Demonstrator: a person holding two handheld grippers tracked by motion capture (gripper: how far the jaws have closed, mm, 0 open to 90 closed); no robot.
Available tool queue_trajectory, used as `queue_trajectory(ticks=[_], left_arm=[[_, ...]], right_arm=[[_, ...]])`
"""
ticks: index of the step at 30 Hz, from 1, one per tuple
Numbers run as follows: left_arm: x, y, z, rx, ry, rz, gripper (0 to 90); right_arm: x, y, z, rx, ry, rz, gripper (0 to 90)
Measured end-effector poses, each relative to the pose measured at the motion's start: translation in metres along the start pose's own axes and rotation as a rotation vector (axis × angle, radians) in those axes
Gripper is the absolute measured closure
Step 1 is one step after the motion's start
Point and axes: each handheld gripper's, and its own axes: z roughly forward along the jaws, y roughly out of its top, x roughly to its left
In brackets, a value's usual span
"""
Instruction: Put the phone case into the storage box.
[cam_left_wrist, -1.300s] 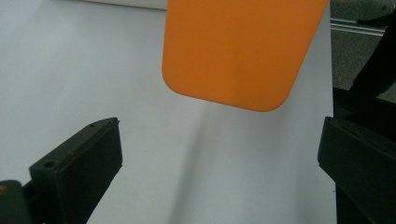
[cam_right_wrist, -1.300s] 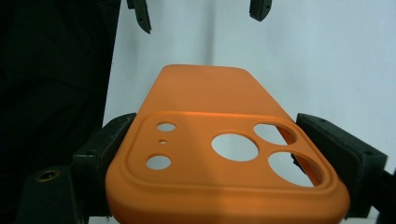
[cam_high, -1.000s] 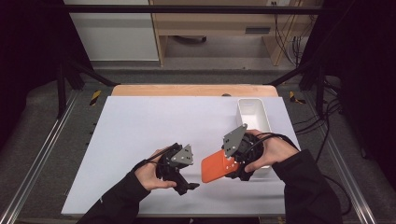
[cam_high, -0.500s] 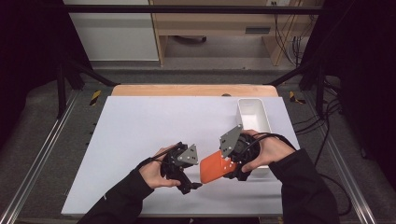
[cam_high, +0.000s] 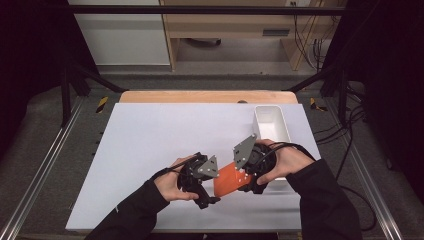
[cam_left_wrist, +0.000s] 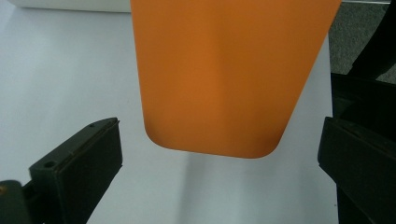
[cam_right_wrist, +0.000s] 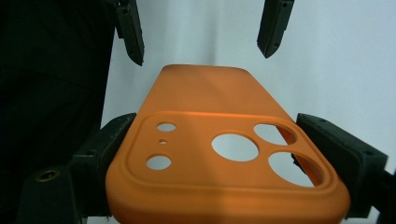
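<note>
Two grippers, right gripper (cam_high: 243, 179) pinching orange phone case (cam_high: 229, 179) edges, left gripper (cam_high: 209, 190) fingers spread wide.

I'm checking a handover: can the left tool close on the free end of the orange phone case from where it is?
Probably yes. The left tool is open, its jaws either side of the orange phone case, with nothing between them; the right tool holds the camera end.

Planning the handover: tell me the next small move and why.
Probably ease the left gripper forward until its open jaws straddle the free end of the orange phone case, then close. The right gripper already clamps the case's camera-hole end, and in the left gripper view the free end hangs just ahead, between the jaws.
</note>
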Motion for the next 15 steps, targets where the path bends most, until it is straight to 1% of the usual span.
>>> queue_trajectory(ticks=[15], left_arm=[[0.0009, 0.0076, 0.0098, 0.038, -0.002, 0.017, 0.0]], right_arm=[[-0.0001, 0.0037, 0.0044, 0.010, 0.014, -0.003, 16.1]])
